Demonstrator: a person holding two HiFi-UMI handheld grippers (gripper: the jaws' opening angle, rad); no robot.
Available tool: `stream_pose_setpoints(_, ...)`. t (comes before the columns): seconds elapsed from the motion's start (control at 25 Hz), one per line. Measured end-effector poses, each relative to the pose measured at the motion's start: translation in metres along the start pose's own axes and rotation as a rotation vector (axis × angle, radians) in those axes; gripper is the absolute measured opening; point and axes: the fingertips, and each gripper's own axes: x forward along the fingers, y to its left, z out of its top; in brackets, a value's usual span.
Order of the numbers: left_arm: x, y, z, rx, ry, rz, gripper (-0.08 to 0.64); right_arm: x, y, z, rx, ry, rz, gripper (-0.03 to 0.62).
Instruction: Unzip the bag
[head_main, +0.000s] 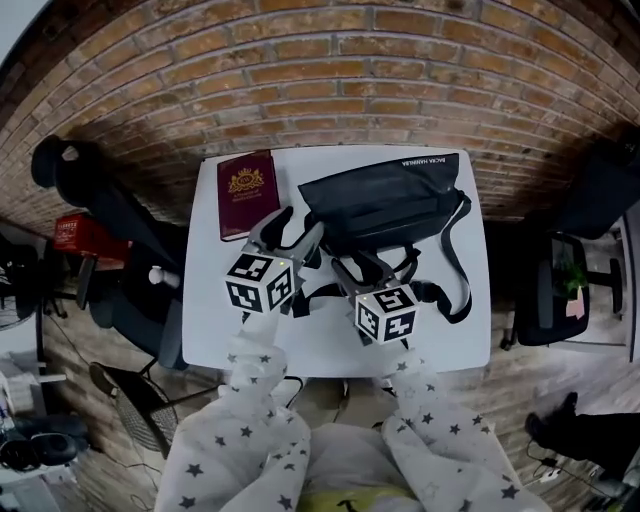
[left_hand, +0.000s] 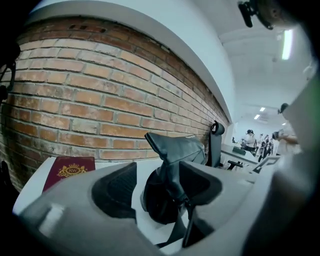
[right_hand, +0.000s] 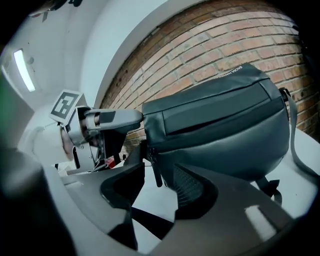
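Observation:
A black bag (head_main: 385, 200) lies on the white table (head_main: 460, 335), its strap (head_main: 458, 275) looping to the right. In the head view my left gripper (head_main: 290, 232) is at the bag's left end and my right gripper (head_main: 365, 268) is at its near side. In the left gripper view the jaws of the left gripper (left_hand: 157, 187) stand open with the bag's folded end (left_hand: 172, 150) between them, not squeezed. My right gripper (right_hand: 157, 187) is open too. The zipper pull (right_hand: 156, 172) hangs free between its pads, below the bag (right_hand: 225, 130).
A maroon booklet (head_main: 247, 193) with a gold crest lies at the table's back left, beside the bag. A brick wall (head_main: 350, 70) runs behind the table. Dark office chairs stand left (head_main: 110, 220) and right (head_main: 560, 290) of the table.

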Motion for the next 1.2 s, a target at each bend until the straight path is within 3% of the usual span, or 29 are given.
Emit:
stream_pose_setpoints(0.24,0.019,-0.003,-0.007,0.013,0.033,-0.077,0.272,0.014,0.002,-0.009,-0.013,0.017,-0.041,0.15)
stream_pose_setpoints(0.56,0.028,-0.008,-0.014,0.024,0.049,-0.119,0.27,0.019,0.003,-0.014,-0.046,0.034,-0.096,0.093)
stream_pose_setpoints(0.84,0.031,-0.011,-0.015,0.055,0.047,-0.145,0.224,0.015,0.003,-0.011,-0.077,0.022,-0.128,0.02)
stream_pose_setpoints(1.2,0.032,-0.016,-0.015,0.101,0.047,-0.156,0.161,0.01,0.002,-0.008,-0.068,0.011,-0.13,0.015)
